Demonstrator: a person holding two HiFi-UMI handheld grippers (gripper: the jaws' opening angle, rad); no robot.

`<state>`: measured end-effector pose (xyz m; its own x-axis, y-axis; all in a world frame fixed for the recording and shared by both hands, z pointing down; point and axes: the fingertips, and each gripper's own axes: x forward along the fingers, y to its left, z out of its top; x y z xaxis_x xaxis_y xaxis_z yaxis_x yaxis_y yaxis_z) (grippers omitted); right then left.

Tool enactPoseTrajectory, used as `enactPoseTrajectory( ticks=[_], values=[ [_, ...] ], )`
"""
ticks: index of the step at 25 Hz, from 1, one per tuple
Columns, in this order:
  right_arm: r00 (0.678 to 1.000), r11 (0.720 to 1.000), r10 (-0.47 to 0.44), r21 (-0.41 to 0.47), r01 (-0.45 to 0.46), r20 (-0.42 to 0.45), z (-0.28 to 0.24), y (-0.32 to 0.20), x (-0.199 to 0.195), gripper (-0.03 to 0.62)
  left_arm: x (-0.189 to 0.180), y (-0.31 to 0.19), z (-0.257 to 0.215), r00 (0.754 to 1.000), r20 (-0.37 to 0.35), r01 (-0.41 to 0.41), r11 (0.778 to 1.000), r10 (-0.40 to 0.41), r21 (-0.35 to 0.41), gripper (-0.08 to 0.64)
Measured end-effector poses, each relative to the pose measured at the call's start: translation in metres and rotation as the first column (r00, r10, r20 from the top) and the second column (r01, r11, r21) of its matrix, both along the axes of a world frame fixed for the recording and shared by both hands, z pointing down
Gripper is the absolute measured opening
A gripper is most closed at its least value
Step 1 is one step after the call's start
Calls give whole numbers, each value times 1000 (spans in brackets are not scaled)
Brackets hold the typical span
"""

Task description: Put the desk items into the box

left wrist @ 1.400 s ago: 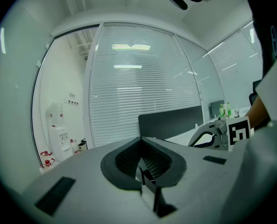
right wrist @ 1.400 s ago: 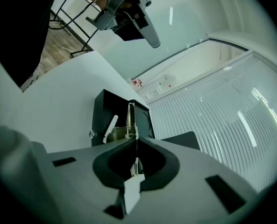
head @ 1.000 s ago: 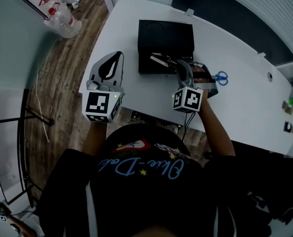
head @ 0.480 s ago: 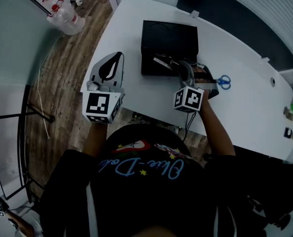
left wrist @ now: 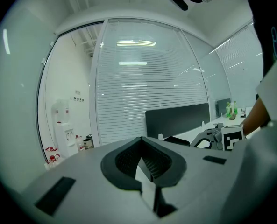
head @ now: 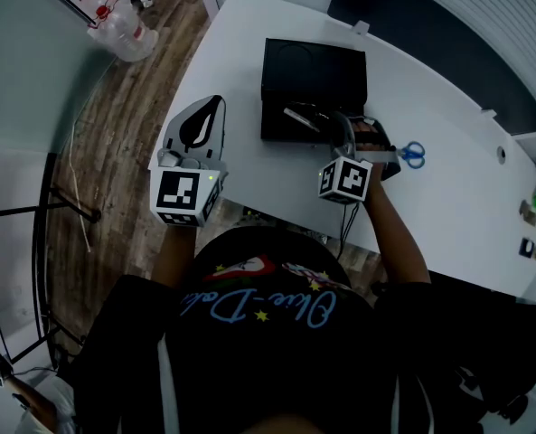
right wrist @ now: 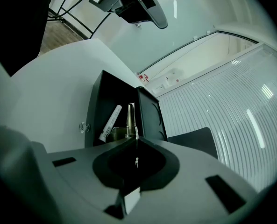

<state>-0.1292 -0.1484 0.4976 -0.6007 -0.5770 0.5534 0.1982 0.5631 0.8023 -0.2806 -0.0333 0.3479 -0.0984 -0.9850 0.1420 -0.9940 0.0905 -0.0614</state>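
The task looks partly done to us; the black box (head: pixel 313 66) lies open on the white desk (head: pixel 240 43), and a white tube (right wrist: pixel 109 121) already rests inside it. The right gripper (right wrist: pixel 134 143) hangs over the box's near edge, its jaws pinched together on a slim silver item (right wrist: pixel 130 118) that points down into the compartment beside the tube; we judge this piece is about to be let go there, and it is not yet released. The blue-handled scissors (head: pixel 410 155) lie on the desk just beyond the right hand, outside the box, so at least they are left to pack; a dark shape under that hand is too hidden for us to name. The left gripper (left wrist: pixel 141 143) hangs off the desk's left end, its jaws closed with nothing between them. The desk top is plain, smooth and mostly bare; around it we see a wood-look floor (head: pixel 114 125), water bottles (head: pixel 123 36) in a corner, slatted blinds (left wrist: pixel 143 92) behind glass, and a dark divider (left wrist: pixel 175 118).
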Motion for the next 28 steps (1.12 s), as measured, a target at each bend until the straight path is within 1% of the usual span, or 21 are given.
enactPoseTrajectory(
  ticks=[3, 8, 28],
  values=[
    [1000, 1000, -4, 3, 4, -8, 3, -2, -1, 15, 0, -2, 0, 1000, -5, 0, 1000, 0, 2, 6],
    [1000, 1000, -9, 11, 9, -13, 6, -7, -3, 15, -3, -1, 9, 1000, 4, 8, 1000, -8, -23, 6],
    [999, 1000, -25, 10, 25, -37, 20, -22, -10, 15, -12, -1, 6, 999, 18, 29, 999, -28, -25, 6]
  ],
)
